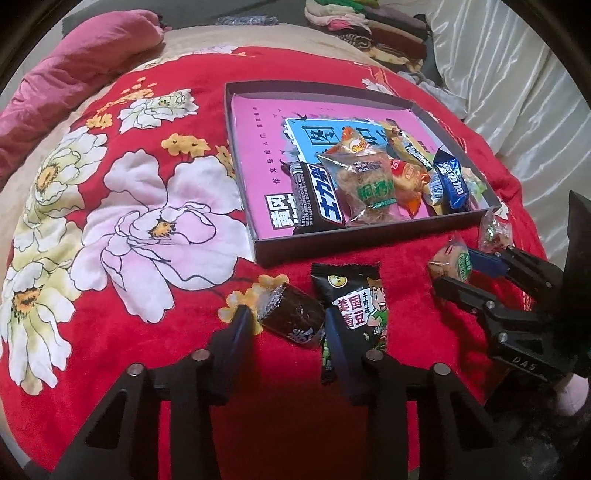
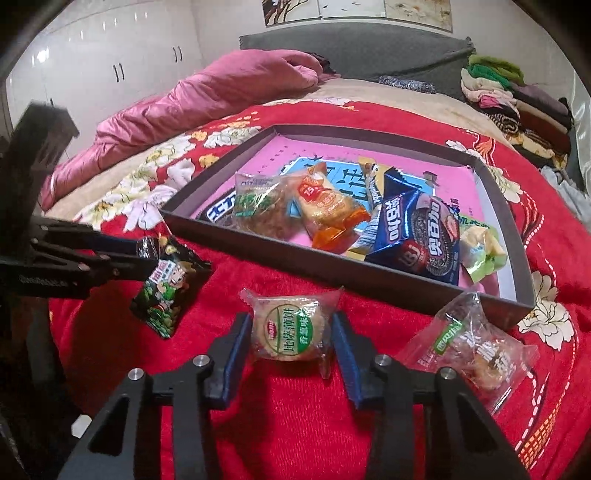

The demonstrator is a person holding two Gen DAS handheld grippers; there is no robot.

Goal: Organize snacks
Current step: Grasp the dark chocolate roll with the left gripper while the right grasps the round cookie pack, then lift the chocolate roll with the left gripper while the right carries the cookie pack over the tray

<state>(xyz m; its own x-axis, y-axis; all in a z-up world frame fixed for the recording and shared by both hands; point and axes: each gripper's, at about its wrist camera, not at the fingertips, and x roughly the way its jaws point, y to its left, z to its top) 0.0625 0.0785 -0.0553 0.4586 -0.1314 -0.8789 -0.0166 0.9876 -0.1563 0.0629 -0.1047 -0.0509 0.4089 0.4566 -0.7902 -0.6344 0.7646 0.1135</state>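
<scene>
A shallow dark box (image 1: 332, 244) (image 2: 295, 266) with a pink floor lies on the red blanket and holds several wrapped snacks. My left gripper (image 1: 290, 321) (image 2: 147, 258) is shut on a dark foil snack bar (image 1: 295, 314), pads against both of its ends. Its right finger lies over a black green-pea packet (image 1: 354, 299) (image 2: 166, 288). My right gripper (image 2: 291, 328) (image 1: 465, 273) is shut on a round biscuit packet (image 2: 284, 332) (image 1: 450, 262) resting on the blanket. A clear pastry packet (image 2: 472, 350) (image 1: 495, 232) lies loose by the box's near corner.
The red floral blanket (image 1: 129, 221) covers a bed. A pink quilt (image 1: 74, 74) (image 2: 203, 96) is bunched at the far side. Folded clothes (image 1: 376, 33) (image 2: 517, 96) are stacked beyond the box. White wardrobe doors (image 2: 92, 74) stand behind.
</scene>
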